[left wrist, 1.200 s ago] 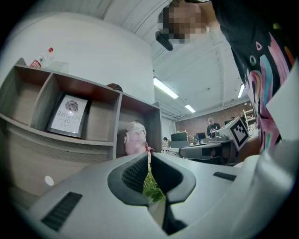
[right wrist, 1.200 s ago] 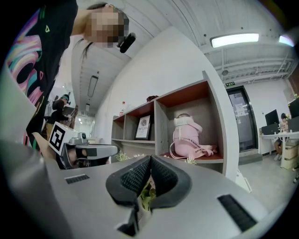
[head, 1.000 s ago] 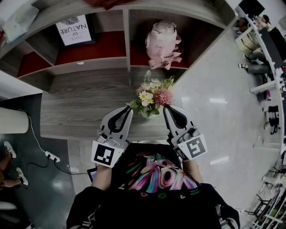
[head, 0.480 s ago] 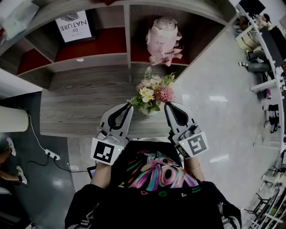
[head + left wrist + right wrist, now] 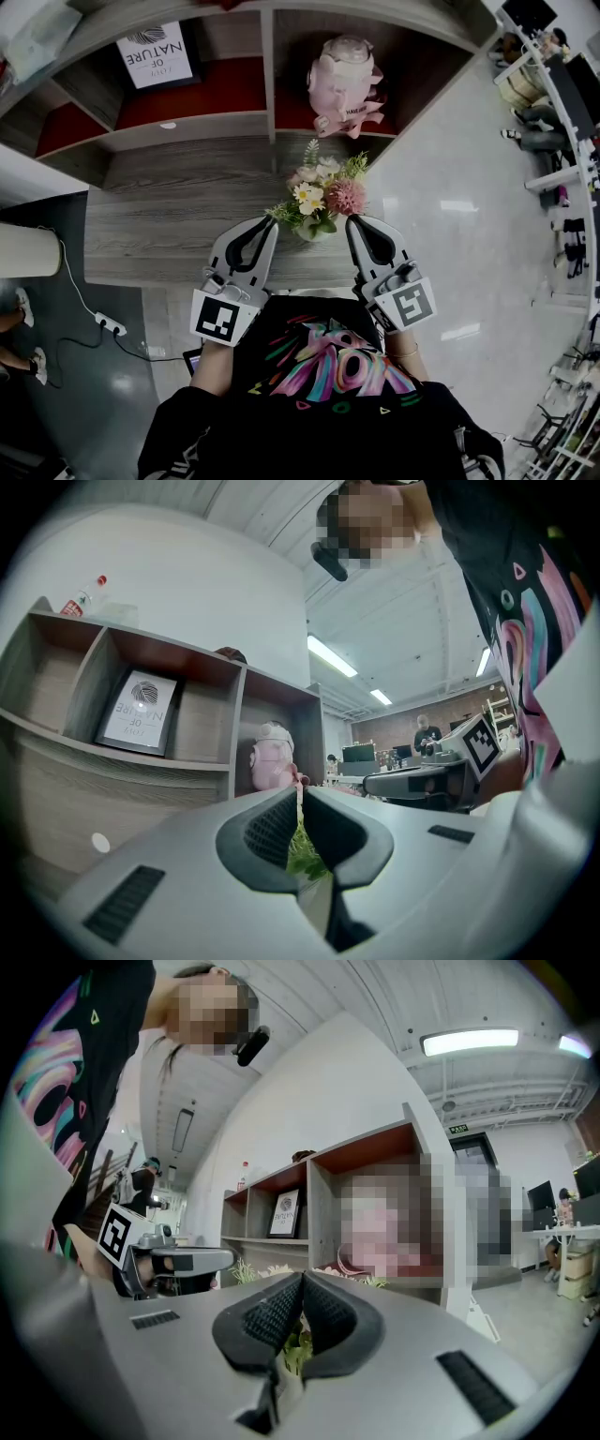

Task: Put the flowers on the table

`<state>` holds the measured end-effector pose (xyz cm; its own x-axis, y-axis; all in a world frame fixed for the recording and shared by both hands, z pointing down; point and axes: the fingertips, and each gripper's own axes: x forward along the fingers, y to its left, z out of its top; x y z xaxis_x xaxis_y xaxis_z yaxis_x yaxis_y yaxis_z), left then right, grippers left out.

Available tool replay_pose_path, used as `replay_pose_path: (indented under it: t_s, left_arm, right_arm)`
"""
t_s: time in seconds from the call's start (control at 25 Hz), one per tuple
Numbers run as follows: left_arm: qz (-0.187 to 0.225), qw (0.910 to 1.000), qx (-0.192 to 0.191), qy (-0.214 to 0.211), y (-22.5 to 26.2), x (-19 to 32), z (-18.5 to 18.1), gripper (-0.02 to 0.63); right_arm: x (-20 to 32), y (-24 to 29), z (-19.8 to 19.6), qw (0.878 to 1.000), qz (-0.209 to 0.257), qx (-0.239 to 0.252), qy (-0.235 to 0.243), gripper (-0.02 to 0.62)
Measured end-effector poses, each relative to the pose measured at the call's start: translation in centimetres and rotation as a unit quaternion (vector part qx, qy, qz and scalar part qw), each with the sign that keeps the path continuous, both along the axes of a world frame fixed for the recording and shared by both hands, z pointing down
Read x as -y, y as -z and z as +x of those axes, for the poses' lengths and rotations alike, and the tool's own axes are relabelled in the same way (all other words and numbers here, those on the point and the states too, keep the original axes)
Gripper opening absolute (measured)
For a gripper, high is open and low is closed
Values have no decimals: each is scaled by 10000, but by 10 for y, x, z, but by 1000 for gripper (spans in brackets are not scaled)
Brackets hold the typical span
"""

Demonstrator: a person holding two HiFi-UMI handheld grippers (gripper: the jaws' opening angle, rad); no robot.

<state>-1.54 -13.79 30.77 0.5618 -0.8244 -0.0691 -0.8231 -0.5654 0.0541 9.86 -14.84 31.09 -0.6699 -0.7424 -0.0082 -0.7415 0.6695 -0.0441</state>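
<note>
A small bouquet of flowers (image 5: 319, 197), white, yellow and pink with green leaves, stands on the grey wood table (image 5: 169, 216) near its front edge. My left gripper (image 5: 273, 223) is shut, its tip just left of the bouquet's base. My right gripper (image 5: 352, 221) is shut too, its tip just right of the base. Whether either tip touches the base I cannot tell. In the left gripper view, green leaves (image 5: 302, 855) show through the hollow behind the closed tips. The right gripper view shows leaves (image 5: 295, 1349) the same way, with the left gripper (image 5: 173, 1262) beside it.
A shelf unit rises behind the table, holding a pink figure (image 5: 342, 89) in its right bay and a framed print (image 5: 155, 58) in its left bay. A power strip (image 5: 108, 327) with its cable lies on the dark floor at left. Pale floor lies to the right.
The bouquet and both grippers have shifted very slightly away from me, toward the shelf. Both grippers stay shut.
</note>
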Motion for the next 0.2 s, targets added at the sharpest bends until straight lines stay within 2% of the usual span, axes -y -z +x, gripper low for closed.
replay_pose_path:
  t_s: [0.2]
  left_arm:
    - [-5, 10000, -25, -23, 0, 0, 0, 37]
  right_arm:
    - [0, 8, 2, 9998, 52, 137, -107, 15]
